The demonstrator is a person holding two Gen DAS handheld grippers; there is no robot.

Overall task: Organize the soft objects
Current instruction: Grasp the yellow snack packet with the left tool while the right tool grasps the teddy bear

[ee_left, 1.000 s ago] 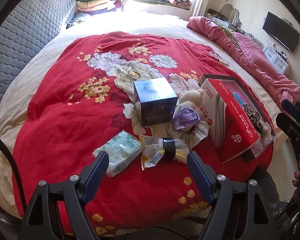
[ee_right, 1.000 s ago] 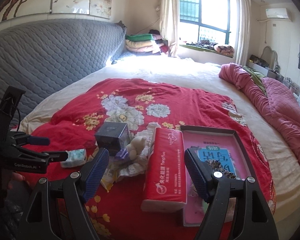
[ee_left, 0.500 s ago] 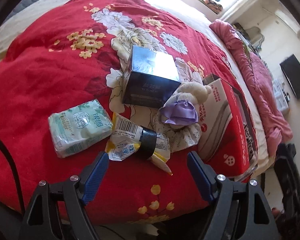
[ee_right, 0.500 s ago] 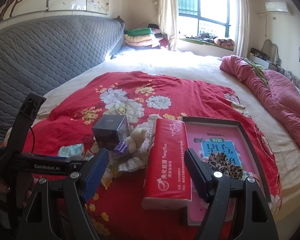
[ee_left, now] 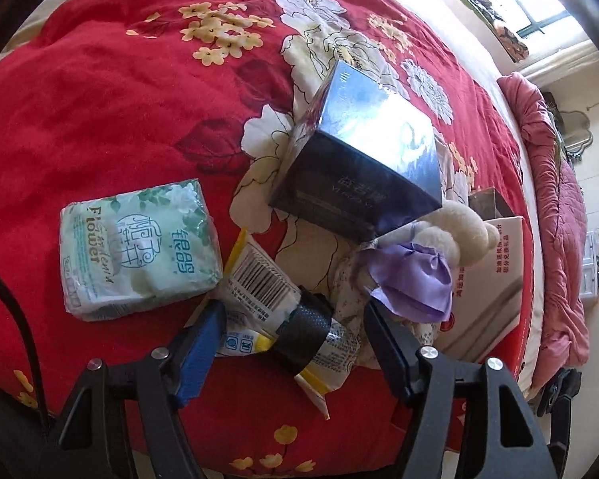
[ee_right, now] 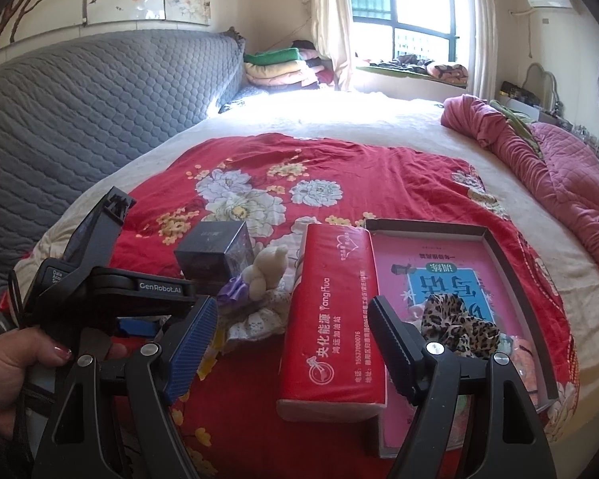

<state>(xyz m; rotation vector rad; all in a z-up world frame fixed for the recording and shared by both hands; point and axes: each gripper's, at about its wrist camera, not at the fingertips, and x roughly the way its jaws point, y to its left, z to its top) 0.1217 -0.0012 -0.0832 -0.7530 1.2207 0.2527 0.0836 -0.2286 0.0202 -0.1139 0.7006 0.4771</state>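
Observation:
My left gripper (ee_left: 289, 319) points steeply down at a crumpled yellow-and-white packet (ee_left: 259, 291) wrapped with a black tape band. Its jaws are closing with the packet between them; the pads do not visibly press it. A green tissue pack (ee_left: 139, 251) lies to the left. A cream plush toy (ee_left: 455, 231) with a purple bow leans on a dark glossy box (ee_left: 363, 159). My right gripper (ee_right: 291, 311) hovers open over a red tissue pack (ee_right: 331, 319). A leopard scrunchie (ee_right: 455, 323) lies in the shallow tray (ee_right: 495, 247).
Everything rests on a red floral blanket (ee_left: 100, 99) on a large bed. A pink book lines the tray. A pink quilt (ee_right: 559, 167) is bunched at the right, a grey headboard (ee_right: 80, 111) is at the left. A hand (ee_right: 12, 359) holds the left tool.
The left gripper has dropped and rolled toward the taped packet, and its jaws have narrowed around it. The right gripper has sunk slightly over the red tissue pack.

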